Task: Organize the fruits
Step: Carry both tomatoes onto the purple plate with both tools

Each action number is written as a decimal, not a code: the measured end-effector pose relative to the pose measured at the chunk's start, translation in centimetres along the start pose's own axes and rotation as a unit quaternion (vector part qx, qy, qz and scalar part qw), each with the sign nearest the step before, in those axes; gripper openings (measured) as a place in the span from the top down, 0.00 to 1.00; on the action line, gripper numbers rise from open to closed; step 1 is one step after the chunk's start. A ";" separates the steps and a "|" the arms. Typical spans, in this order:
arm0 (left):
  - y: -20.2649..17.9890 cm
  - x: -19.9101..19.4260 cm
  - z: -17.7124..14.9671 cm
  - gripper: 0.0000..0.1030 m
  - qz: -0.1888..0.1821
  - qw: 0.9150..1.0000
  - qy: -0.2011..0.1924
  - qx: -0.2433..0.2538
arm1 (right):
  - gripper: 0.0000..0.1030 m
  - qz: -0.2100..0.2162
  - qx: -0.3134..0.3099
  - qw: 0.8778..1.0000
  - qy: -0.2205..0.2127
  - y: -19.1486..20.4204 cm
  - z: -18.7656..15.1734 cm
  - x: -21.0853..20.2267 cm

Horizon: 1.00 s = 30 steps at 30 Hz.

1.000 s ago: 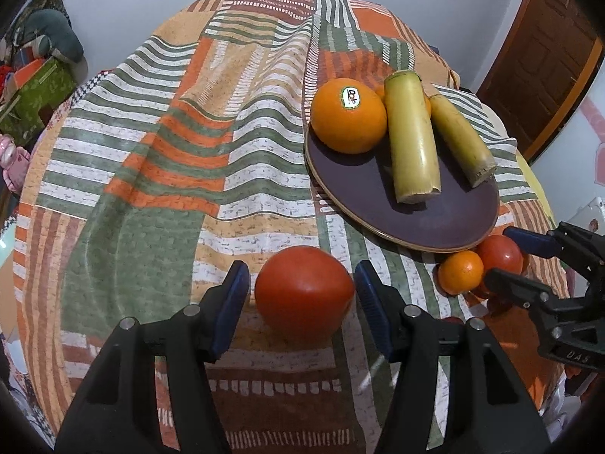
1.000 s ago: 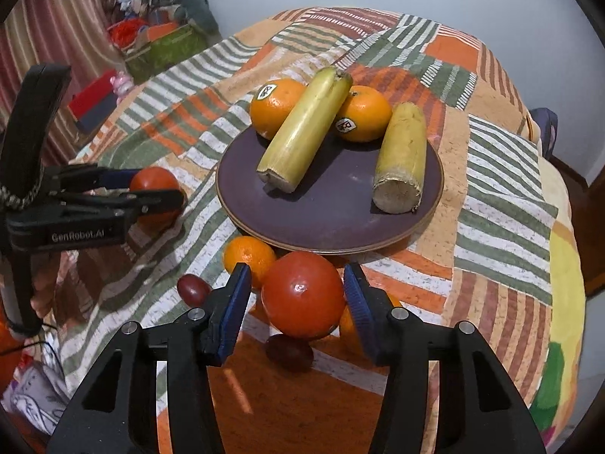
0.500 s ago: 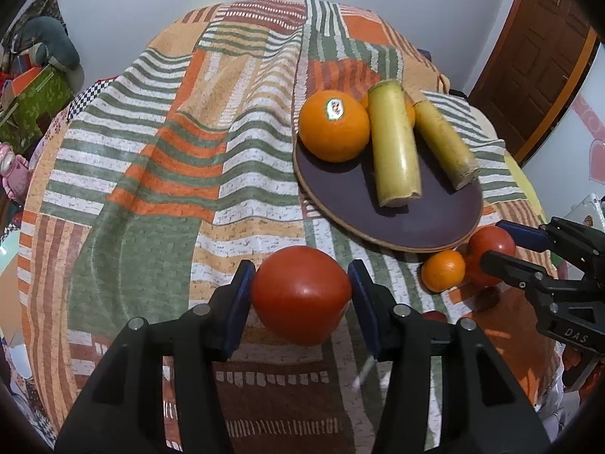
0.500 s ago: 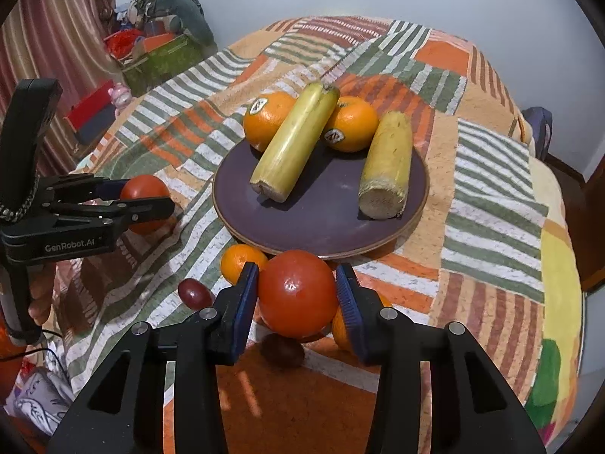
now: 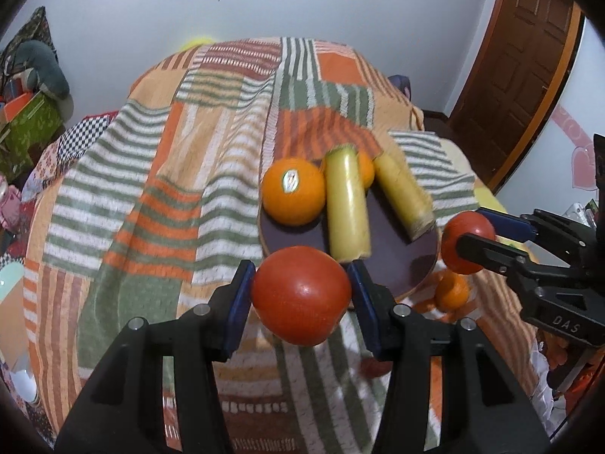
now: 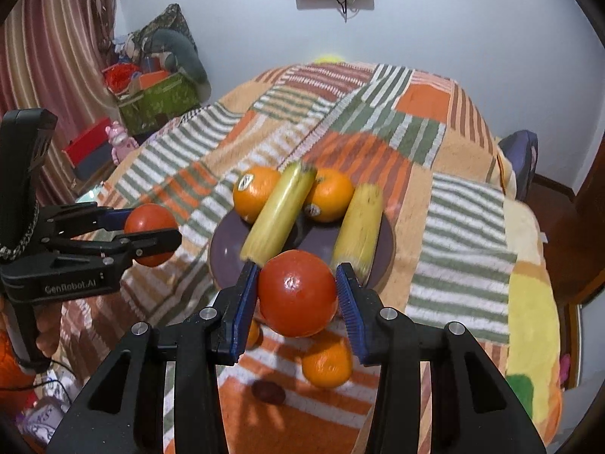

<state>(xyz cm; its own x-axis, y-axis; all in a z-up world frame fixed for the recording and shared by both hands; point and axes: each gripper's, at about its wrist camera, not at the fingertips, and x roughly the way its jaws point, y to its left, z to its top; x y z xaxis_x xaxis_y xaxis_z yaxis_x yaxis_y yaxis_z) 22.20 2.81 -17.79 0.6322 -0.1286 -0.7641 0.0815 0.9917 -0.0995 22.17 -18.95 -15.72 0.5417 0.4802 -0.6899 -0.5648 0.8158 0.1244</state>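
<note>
My left gripper (image 5: 300,297) is shut on a red tomato (image 5: 301,295) and holds it in the air at the near rim of the dark round plate (image 5: 393,253). My right gripper (image 6: 297,293) is shut on a second red tomato (image 6: 297,293), raised over the plate's (image 6: 223,249) near edge. On the plate lie two oranges (image 6: 255,193) and two yellow-green cane pieces (image 6: 278,215). Each gripper shows in the other's view: the right one (image 5: 478,240) and the left one (image 6: 151,236).
Small oranges (image 6: 327,365) (image 5: 452,291) and a dark plum (image 6: 268,391) lie on the striped patchwork cloth (image 5: 151,196) below the right gripper. Boxes and cushions (image 6: 159,87) sit beyond the bed's left side. A wooden door (image 5: 529,56) stands at the right.
Both grippers closed on their tomatoes and lifted them off the cloth, moving up and forward toward the plate. The small fruit stayed on the cloth.
</note>
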 end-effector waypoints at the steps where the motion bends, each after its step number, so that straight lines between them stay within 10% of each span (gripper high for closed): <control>1: -0.1 0.0 0.3 0.51 -0.001 1.000 -0.002 0.002 | 0.62 0.000 0.000 1.000 -0.004 0.0 0.3 0.0; 30: 0.5 7.0 3.1 0.51 -0.012 1.000 0.028 -0.001 | 0.62 0.005 0.021 1.000 -0.001 -1.7 3.6 6.6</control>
<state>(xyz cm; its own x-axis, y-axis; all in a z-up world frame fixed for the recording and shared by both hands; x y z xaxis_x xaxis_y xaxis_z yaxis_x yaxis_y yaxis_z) 29.05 2.45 -21.23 0.5860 -0.1514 -0.7960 0.0936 0.9885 -0.1190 28.95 -15.99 -17.92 0.5376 0.4889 -0.6870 -0.5441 0.8236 0.1603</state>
